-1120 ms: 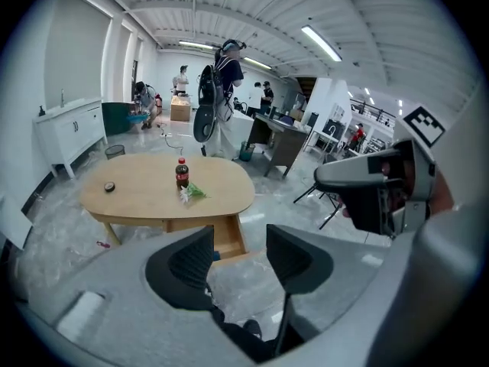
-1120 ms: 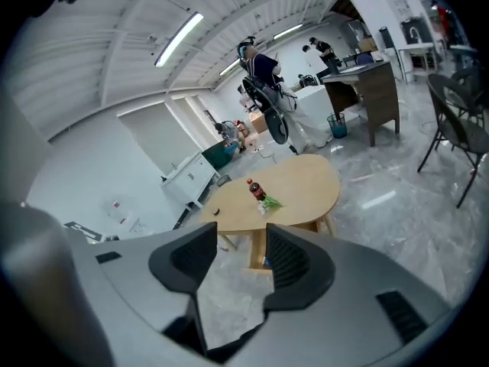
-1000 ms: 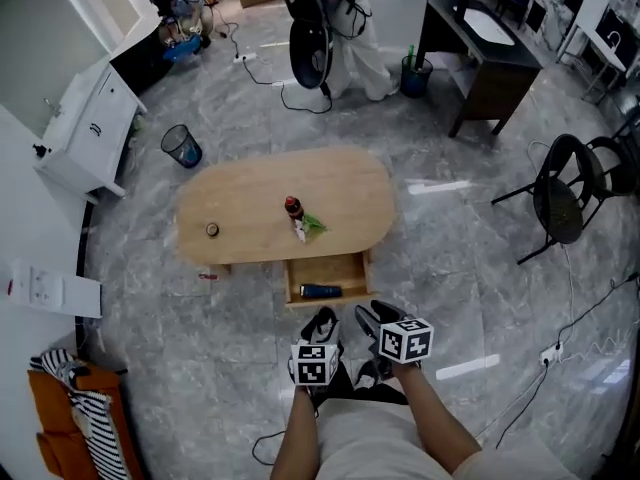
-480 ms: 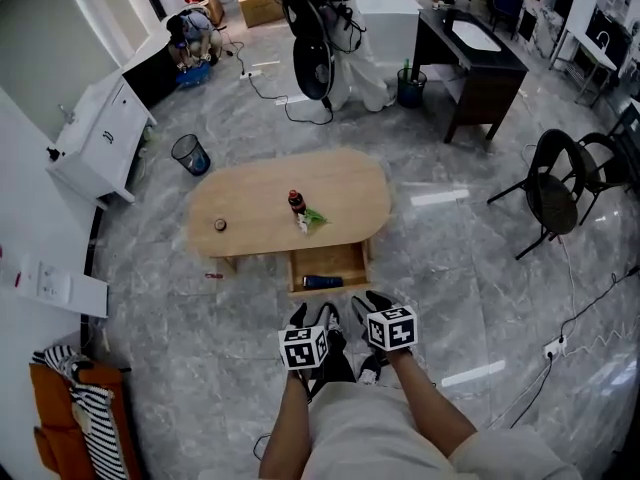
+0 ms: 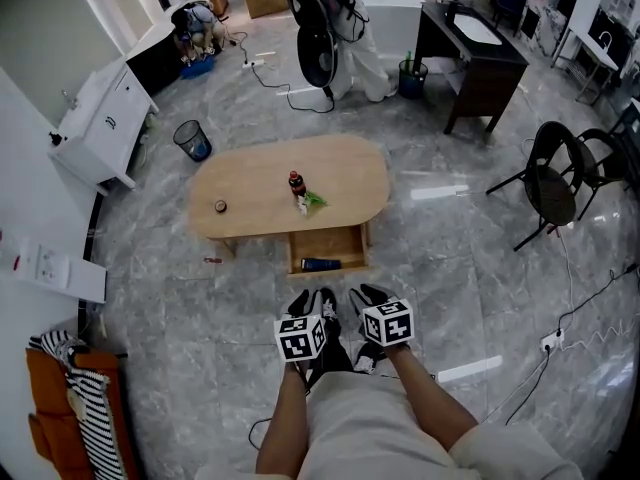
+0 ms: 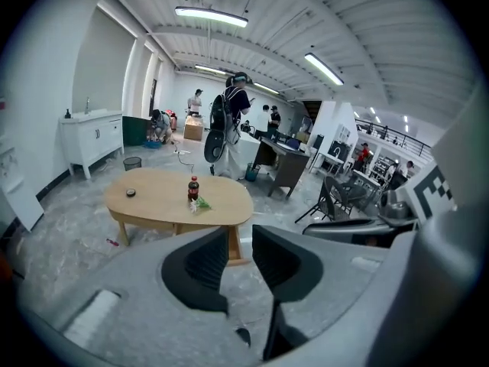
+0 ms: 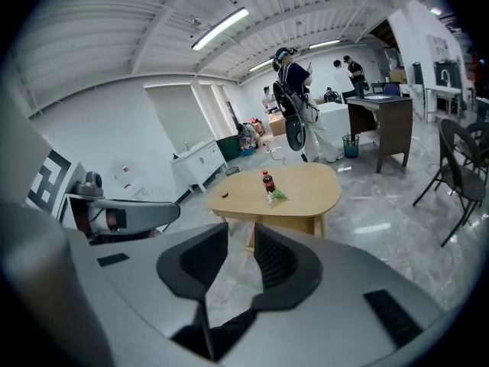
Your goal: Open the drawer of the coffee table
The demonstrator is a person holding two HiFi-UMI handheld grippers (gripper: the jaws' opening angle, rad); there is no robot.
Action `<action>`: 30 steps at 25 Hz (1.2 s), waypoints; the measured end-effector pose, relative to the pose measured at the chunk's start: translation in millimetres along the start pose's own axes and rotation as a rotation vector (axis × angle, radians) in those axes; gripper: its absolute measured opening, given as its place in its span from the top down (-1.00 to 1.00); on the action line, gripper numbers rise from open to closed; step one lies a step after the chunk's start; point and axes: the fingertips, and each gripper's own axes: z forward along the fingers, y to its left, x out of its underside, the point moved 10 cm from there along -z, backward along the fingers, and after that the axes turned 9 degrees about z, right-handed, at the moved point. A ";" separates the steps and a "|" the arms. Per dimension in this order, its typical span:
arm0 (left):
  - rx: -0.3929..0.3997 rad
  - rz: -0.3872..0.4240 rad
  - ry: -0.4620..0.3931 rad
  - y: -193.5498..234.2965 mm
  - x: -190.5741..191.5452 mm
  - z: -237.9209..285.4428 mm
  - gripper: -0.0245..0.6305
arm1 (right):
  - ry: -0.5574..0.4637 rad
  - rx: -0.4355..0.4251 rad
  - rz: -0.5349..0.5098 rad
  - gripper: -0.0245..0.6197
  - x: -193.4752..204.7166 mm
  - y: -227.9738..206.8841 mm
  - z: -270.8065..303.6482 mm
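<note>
The oval wooden coffee table stands on the grey marble floor. Its drawer is pulled out at the near side, with a dark flat thing lying in it. A cola bottle, a green wrapper and a small round lid sit on top. My left gripper and right gripper hover side by side above the floor, a short way in front of the drawer and touching nothing. Both pairs of jaws are closing with nothing between them, and a narrow gap still shows. Past the left gripper and the right gripper the table appears farther off.
A black bin and a white cabinet stand to the left. A black chair is at the right, and a dark desk and a standing fan are behind the table. Cables trail over the floor, and people stand at the back.
Both grippers have drawn back from the open drawer toward me, and their jaws have narrowed. The drawer stays pulled out.
</note>
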 end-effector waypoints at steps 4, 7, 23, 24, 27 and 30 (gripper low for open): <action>-0.003 -0.018 -0.020 -2.3 3.7 -5.9 0.70 | -0.015 -0.005 -0.001 0.64 2.8 1.0 -5.3; 0.003 -0.036 -0.034 -4.2 6.0 -8.0 0.73 | -0.033 0.001 0.005 0.72 4.2 -0.8 -10.7; 0.029 0.045 -0.026 -22.6 -1.6 -6.6 0.89 | -0.067 -0.012 0.008 0.88 4.0 -8.1 -28.1; 0.023 0.054 -0.019 -23.6 -1.5 -6.2 0.89 | -0.065 -0.007 0.006 0.88 3.7 -8.8 -28.4; 0.005 0.075 0.002 -24.2 -0.3 -4.9 0.89 | -0.060 0.010 0.003 0.88 3.5 -11.0 -27.6; 0.002 0.068 0.011 -22.2 4.2 -5.9 0.89 | -0.050 0.021 0.001 0.88 5.7 -11.7 -27.0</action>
